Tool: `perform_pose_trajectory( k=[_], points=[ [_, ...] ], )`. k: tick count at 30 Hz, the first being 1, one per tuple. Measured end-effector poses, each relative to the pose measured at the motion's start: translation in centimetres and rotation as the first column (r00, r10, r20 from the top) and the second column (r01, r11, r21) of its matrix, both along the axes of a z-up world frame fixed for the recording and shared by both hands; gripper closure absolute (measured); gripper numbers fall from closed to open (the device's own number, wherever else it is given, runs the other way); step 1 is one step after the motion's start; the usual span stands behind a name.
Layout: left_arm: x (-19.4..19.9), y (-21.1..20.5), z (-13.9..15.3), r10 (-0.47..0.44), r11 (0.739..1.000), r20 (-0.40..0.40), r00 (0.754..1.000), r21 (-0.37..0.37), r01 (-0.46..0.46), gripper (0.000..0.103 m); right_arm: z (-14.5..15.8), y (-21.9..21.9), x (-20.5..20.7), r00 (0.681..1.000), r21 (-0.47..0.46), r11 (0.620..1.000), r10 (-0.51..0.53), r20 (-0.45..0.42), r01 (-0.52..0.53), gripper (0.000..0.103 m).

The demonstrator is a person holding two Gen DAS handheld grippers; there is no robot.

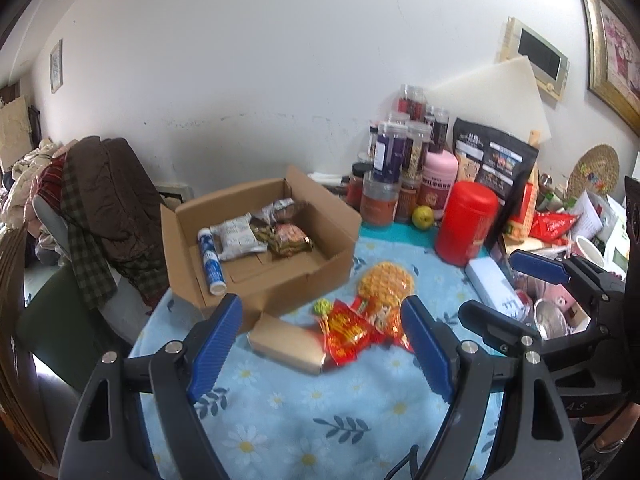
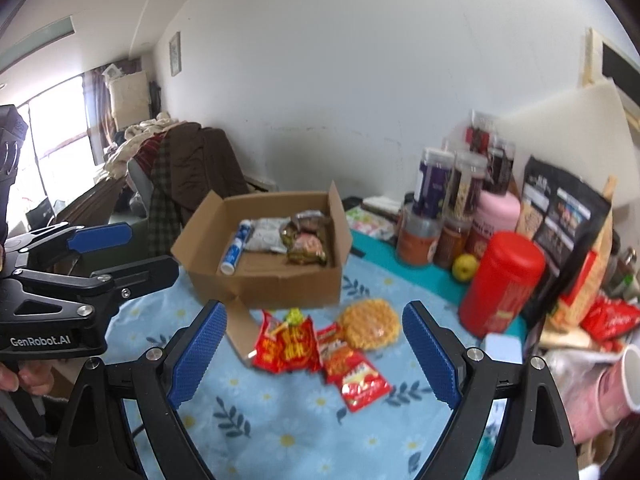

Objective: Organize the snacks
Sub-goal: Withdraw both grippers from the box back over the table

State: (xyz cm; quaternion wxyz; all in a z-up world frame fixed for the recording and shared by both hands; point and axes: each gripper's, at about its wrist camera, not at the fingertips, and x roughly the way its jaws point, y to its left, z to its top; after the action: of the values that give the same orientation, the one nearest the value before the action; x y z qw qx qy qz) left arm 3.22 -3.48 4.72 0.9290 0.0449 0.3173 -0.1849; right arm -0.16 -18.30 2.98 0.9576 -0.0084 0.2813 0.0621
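While several packets and a blue-and-white tube (image 1: 211, 266) already lie in the cardboard box (image 1: 280, 280) at frame centre, roughly half done. Still loose on the table (image 1: 280, 408), lower centre: red snack packets (image 2: 286, 346), round waffle (image 2: 370, 323), tan carton (image 1: 286, 344). Left gripper (image 1: 322, 346) and right gripper (image 2: 316, 354): jaws spread wide, grasping nothing.

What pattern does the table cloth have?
Light blue tablecloth with white daisies and dark leaves, best in the left wrist view.

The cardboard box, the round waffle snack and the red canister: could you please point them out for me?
cardboard box (image 1: 304, 280), left wrist view, on its front wall.
round waffle snack (image 2: 370, 322), right wrist view, on its centre.
red canister (image 1: 466, 222), left wrist view, on its side.
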Motion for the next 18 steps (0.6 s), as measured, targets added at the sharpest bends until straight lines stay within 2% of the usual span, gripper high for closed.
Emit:
perform_pose_trajectory(
  k=[7,18],
  points=[
    [-0.3,-0.6,-2.7,0.006,1.000,-0.049,0.999,0.019,-0.005,0.021,-2.6,-0.7,-0.4,0.999,0.009,1.000,-0.015,-0.043,0.015,0.012],
    [1.5,-1.7,-7.6,0.036,0.999,-0.179,0.983,0.014,-0.034,0.022,-6.5,-1.6,0.2,0.993,0.019,0.999,-0.038,-0.113,0.041,0.012]
  ],
)
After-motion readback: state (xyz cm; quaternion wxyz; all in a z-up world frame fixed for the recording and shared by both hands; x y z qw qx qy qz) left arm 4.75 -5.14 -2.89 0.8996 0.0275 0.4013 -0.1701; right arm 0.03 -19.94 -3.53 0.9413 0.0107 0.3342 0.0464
